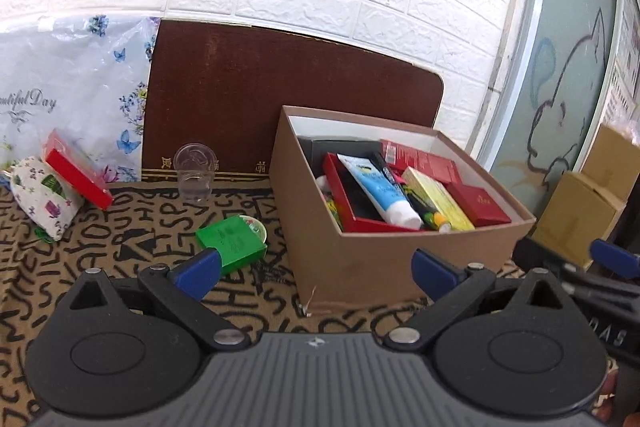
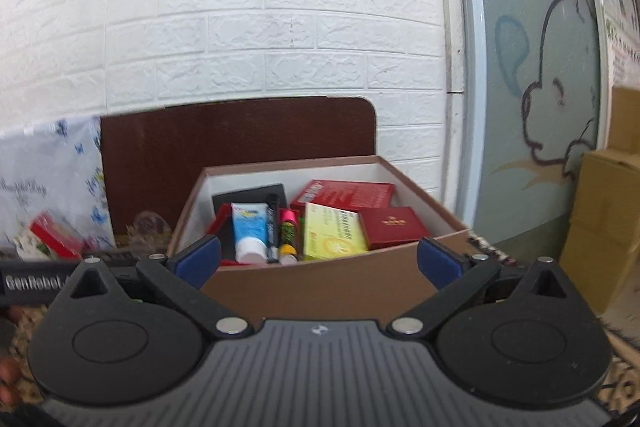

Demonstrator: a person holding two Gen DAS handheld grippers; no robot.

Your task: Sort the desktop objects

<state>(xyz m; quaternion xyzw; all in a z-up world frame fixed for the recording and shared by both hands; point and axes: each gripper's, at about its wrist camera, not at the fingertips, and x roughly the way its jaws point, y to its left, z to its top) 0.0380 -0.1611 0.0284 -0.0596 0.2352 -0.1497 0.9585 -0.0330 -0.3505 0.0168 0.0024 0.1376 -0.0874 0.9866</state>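
Sorting is partway: brown box (image 1: pixel 400 259) already holds tubes and cartons. Both grippers, left (image 1: pixel 316 269) and right (image 2: pixel 318 259), spread wide, empty. Next grab looks like the green box (image 1: pixel 232 239) left of it.

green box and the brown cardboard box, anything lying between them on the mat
Nothing: in the left wrist view the strip of patterned mat between the green box and the cardboard box is bare.

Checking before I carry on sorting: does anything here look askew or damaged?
The red box on the left is tilted, propped on the floral pouch. The brown box has a small tear at its front bottom corner.
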